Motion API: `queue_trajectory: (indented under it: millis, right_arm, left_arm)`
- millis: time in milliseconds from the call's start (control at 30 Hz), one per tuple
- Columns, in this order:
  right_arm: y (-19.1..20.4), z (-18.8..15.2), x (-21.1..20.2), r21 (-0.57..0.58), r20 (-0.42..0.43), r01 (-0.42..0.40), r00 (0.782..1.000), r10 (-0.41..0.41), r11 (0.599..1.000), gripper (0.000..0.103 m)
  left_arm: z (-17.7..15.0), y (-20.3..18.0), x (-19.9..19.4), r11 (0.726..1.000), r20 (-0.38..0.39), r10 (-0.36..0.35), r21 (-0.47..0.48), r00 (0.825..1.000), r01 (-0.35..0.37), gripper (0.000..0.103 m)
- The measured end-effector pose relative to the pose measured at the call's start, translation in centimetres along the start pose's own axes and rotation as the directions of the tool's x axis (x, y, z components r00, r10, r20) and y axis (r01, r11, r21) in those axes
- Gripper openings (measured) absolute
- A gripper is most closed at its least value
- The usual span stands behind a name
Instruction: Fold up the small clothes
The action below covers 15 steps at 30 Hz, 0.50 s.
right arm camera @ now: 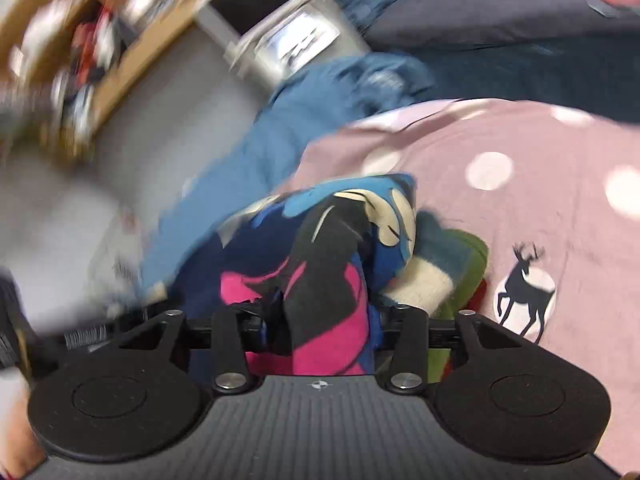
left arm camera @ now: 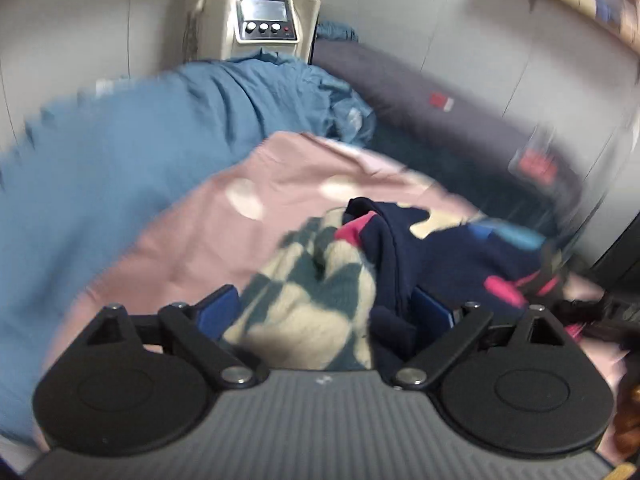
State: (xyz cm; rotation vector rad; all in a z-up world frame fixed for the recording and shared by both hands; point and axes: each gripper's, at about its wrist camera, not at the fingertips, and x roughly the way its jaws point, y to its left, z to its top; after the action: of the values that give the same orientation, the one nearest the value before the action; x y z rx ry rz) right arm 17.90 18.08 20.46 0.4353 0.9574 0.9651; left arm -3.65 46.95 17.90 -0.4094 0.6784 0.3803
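The left gripper (left arm camera: 326, 304) has its jaws spread wide, the blue pads (left arm camera: 218, 312) well apart, with bunched fabric filling the gap between them and touching both. The right gripper (right arm camera: 320, 320) has its jaws drawn in close, clamped on a fold of navy and pink cloth (right arm camera: 320, 280) that rises from between them. Both views are blurred.
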Motion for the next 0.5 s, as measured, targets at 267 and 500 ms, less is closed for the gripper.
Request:
queue_trajectory:
  millis: [267,500]
  right_arm:
    - [1.5,2.5,-5.0,-0.069,0.025,0.083,0.996,-0.081,0.994,0.103]
    - [11.9,2.8,-7.0,-0.635,-0.166,0.063,0.962,-0.216,0.77,0.103]
  left_arm:
    - [1.9,-4.4,-6.4,0.974,0.03,0.144,0.173,0.989,-0.148,0.103]
    - [2.7,-11.5,-9.9,0.881,0.028,0.315,0.363,0.949,-0.304,0.103]
